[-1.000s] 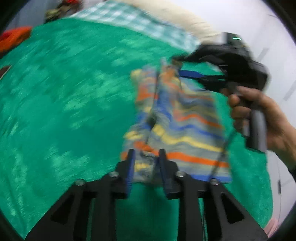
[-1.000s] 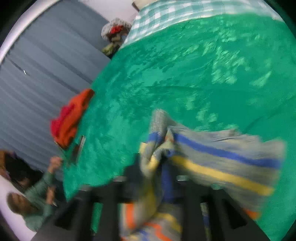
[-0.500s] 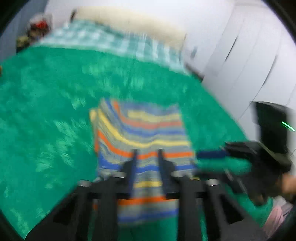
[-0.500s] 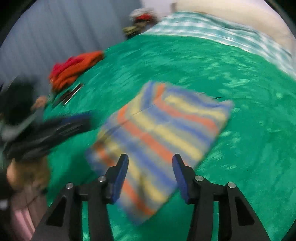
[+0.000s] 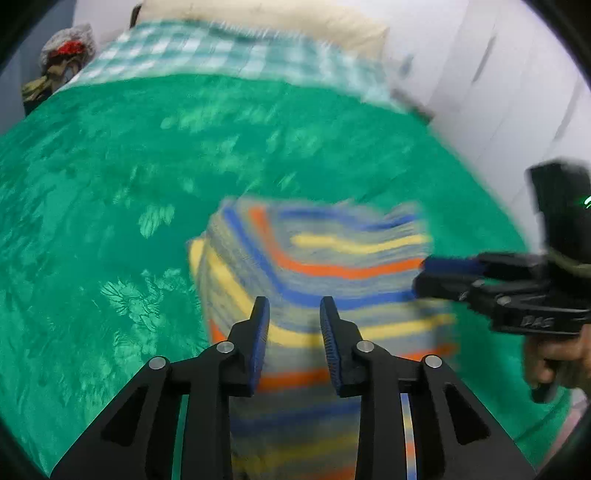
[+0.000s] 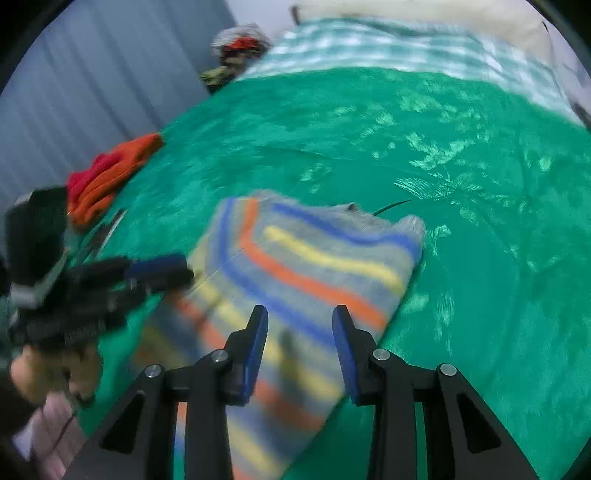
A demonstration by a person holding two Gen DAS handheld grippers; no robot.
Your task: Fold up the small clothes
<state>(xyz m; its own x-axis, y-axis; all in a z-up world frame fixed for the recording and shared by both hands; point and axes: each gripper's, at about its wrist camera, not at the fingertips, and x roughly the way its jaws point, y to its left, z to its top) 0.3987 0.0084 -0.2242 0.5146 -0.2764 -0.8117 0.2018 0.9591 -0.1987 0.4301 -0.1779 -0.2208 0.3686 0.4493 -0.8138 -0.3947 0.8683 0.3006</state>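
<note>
A small garment with grey, blue, orange and yellow stripes [image 5: 317, 266] lies folded on the green blanket [image 5: 129, 192]. My left gripper [image 5: 293, 325] hovers over its near part. Its jaws are opening, and the cloth shows through the gap below them with no pad pressing on it. My right gripper [image 6: 300, 317] hangs over the garment [image 6: 303, 266] from the other side. Its jaws are closing with nothing pinched between them. Each gripper appears in the other's view, the right gripper [image 5: 450, 267] at the garment's right edge and the left gripper [image 6: 159, 267] at its left edge.
A heap of red and orange clothes [image 6: 110, 177] lies near the blanket's left edge, with a dark flat object [image 6: 105, 230] beside it. A checked sheet [image 5: 229, 59] and a pillow [image 5: 266, 14] are at the head. A bundle [image 6: 236, 48] sits at the far corner. White cupboards [image 5: 509, 92] stand to the right.
A second ago both grippers held the striped garment up off the blanket. It now lies flat and folded. Both grippers have let go and moved over its near edge.
</note>
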